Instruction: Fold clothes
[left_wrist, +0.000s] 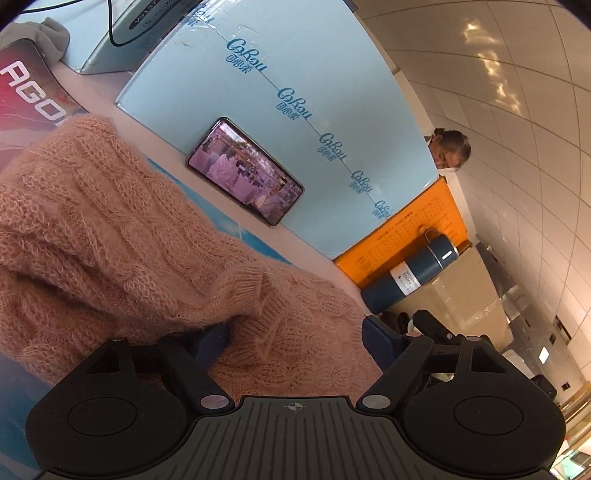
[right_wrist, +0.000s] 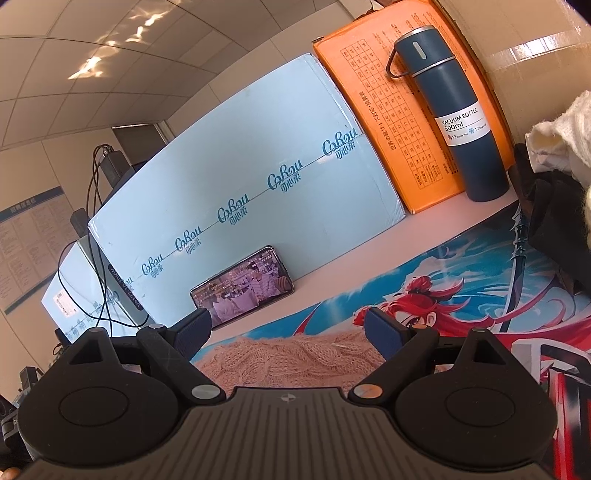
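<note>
So the pink cable-knit sweater (left_wrist: 122, 240) is lying bunched up on the worktop (right_wrist: 424, 225), on top of an anime-print desk mat (right_wrist: 480, 288) with a red-haired character. In the left wrist view it fills most of the lower left, with a ribbed cuff (left_wrist: 258, 291) folded over the body of the knit.

The left hand-held gripper (left_wrist: 295, 332) has its jaws spread wide with the sweater right between them. One blue pad is half buried in the fuzz on the left side and the other sits clear at the sweater's right edge, so nothing is pinched. The right hand-held gripper (right_wrist: 288, 328) is also wide open, hovering just over the near edge of the sweater, pads not touching the knit as far as I can tell.

Behind all this a big light-blue carton (right_wrist: 240, 177) with a repeated logo stands along the back of the worktop, and a phone (right_wrist: 242, 286) leans against it on its long edge with a video playing. Next to the carton is an orange box (right_wrist: 388, 110), with a dark blue vacuum bottle (right_wrist: 461, 122) standing in front of it. At the far right of the right wrist view there's a pile of white and dark fabric (right_wrist: 554, 147).
</note>
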